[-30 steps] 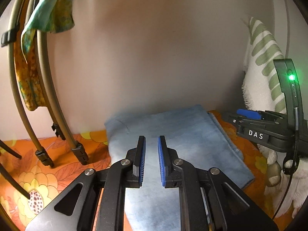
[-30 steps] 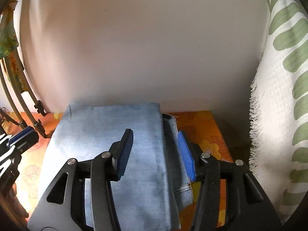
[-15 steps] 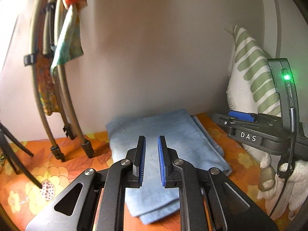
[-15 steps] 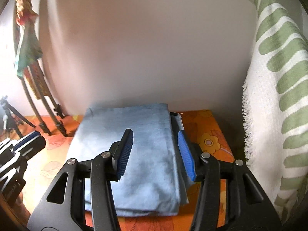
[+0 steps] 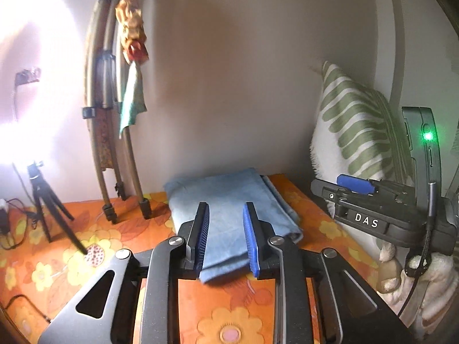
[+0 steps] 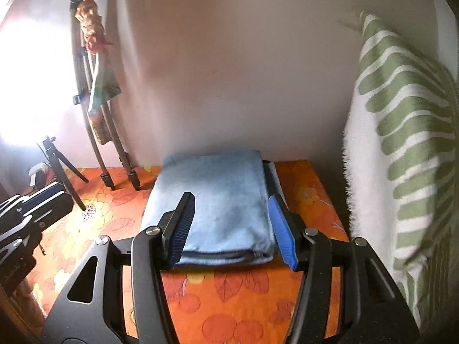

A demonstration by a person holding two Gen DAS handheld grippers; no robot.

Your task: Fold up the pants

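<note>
Left wrist view: the left gripper [image 5: 226, 236] is hanging above the orange floral cover [image 5: 86, 246], its jaws opening and grasping nothing; the folded pants [image 5: 229, 200] are lying beyond and below its fingers as a compact blue stack, the far edge just beside the wall [image 5: 243, 86], the striped cushion [image 5: 358, 132] to the right of the pants and the leaning hoops [image 5: 114, 157] to their left; the right gripper [image 5: 355, 187] is showing at the right edge, apart from the pants; a small tripod [image 5: 43, 197] is standing well to the left of the pants. Right wrist view: the right gripper [image 6: 233, 228] is hovering short of the near fold of the pants [image 6: 218, 200], its jaws opening with no cloth pinched between them; the stack appears complete, so the task is judged nearly or wholly done; the layers at the right side of the pants are lying slightly offset. Risks, as judgement: a fingertip dipping while drawing away could be catching the near fold and dragging the top layer open; a sideways sweep could be nudging the offset edge further out, or knocking the hoops or tripod left of the pants.
</note>
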